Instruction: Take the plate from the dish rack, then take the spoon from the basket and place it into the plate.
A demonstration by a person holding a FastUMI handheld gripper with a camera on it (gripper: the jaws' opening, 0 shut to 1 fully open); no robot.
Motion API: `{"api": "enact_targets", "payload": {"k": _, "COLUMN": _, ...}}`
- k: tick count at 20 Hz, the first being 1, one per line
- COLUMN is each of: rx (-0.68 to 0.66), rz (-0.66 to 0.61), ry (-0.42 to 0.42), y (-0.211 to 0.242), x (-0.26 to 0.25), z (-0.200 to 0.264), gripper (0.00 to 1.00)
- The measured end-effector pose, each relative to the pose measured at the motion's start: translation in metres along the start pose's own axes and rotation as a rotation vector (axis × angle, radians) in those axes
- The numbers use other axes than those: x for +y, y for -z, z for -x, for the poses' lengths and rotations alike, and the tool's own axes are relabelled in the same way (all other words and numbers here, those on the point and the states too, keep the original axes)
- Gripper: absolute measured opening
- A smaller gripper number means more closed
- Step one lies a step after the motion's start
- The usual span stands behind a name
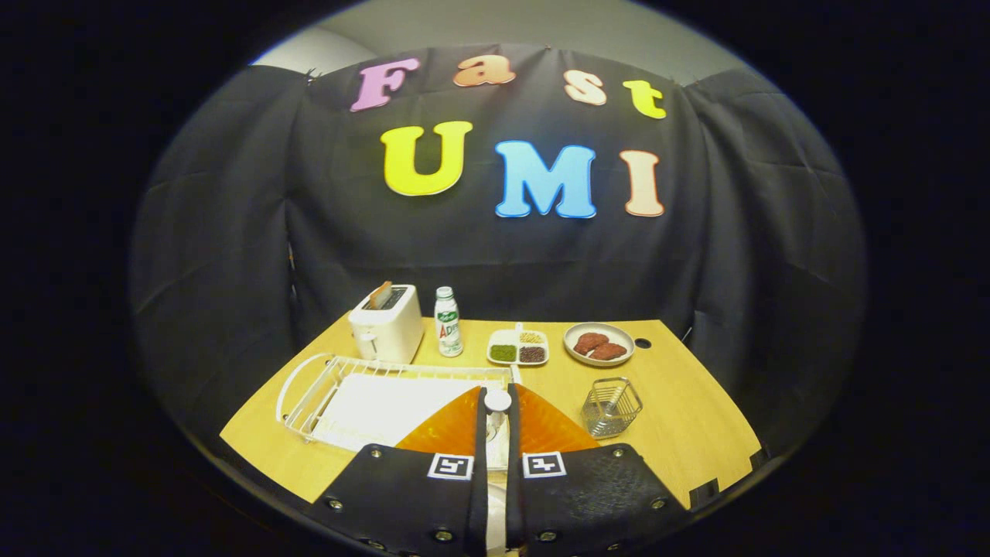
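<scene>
The white spoon (497, 402) is pinched between the closed fingers of the gripper (496, 414), held above the orange plate (456, 425), with the white dish rack (309, 387) left of the plate and the wire basket (611, 406) right of it.

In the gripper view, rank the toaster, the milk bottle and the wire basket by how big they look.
1. Toaster, clearly largest.
2. Wire basket.
3. Milk bottle, though the basket sits nearer the camera, so that order is unsure.
The hand-held gripper is shut on a white spoon.
</scene>
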State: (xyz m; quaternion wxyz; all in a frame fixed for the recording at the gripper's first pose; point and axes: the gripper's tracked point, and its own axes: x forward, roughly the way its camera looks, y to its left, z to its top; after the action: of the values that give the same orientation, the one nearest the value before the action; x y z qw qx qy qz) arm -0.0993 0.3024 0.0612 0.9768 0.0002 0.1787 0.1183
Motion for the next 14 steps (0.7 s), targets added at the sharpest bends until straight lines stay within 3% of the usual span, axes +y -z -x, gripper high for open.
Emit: {"api": "enact_targets", "payload": {"k": 14, "rx": 0.202, "rz": 0.006, "ry": -0.192, "y": 0.108, "x": 0.042, "z": 0.032, "gripper": 0.09}}
